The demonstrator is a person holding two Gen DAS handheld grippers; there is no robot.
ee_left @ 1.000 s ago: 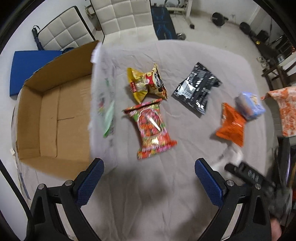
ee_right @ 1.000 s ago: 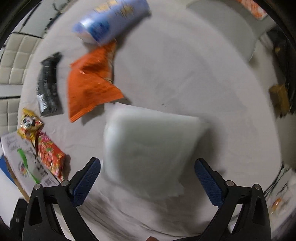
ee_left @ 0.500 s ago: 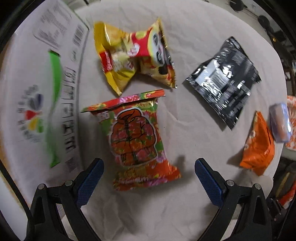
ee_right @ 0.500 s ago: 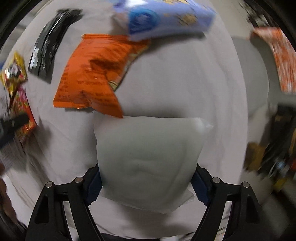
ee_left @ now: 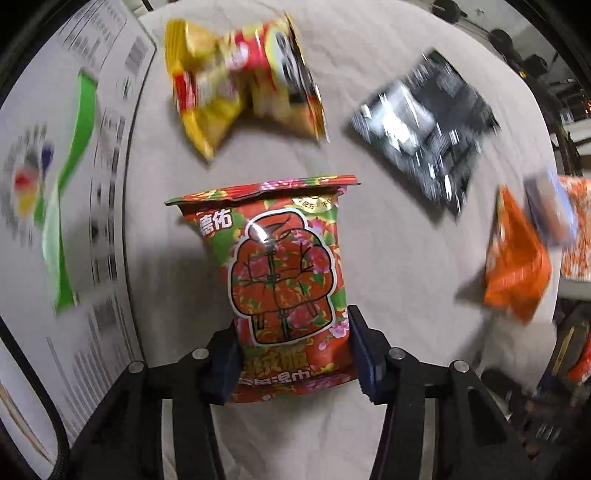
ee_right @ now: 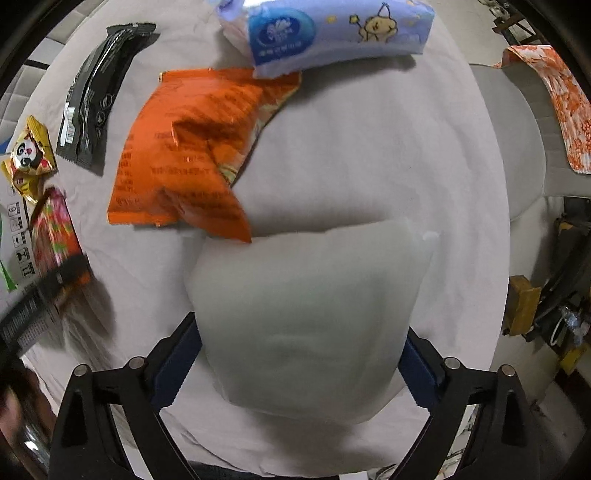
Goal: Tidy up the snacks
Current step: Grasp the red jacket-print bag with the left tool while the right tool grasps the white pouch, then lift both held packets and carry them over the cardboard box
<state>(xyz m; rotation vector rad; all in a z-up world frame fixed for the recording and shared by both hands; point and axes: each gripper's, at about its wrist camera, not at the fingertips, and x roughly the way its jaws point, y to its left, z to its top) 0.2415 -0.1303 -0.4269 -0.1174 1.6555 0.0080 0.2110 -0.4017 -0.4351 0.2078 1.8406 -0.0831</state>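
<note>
A red floral snack bag [ee_left: 284, 280] lies on the grey cloth, and my left gripper [ee_left: 293, 354] is shut on its lower end. A yellow panda bag [ee_left: 243, 85], a black pouch [ee_left: 428, 133] and an orange bag [ee_left: 513, 266] lie beyond it. In the right wrist view a plain white pack [ee_right: 306, 317] sits between the fingers of my right gripper [ee_right: 299, 362], which is shut on it. Ahead of it lie the orange bag [ee_right: 192, 155], a blue tissue pack [ee_right: 325, 33], the black pouch [ee_right: 96, 92] and the panda bag [ee_right: 29, 158].
The white printed flap of a cardboard box [ee_left: 62, 206] fills the left side of the left wrist view. An orange patterned cloth [ee_right: 554, 103] hangs over a chair at the right. Clutter stands on the floor past the table's right edge [ee_right: 524, 306].
My left gripper moved down onto the red floral bag and shut on its lower end. My right gripper stays shut on the white pack, which it closed on a second ago.
</note>
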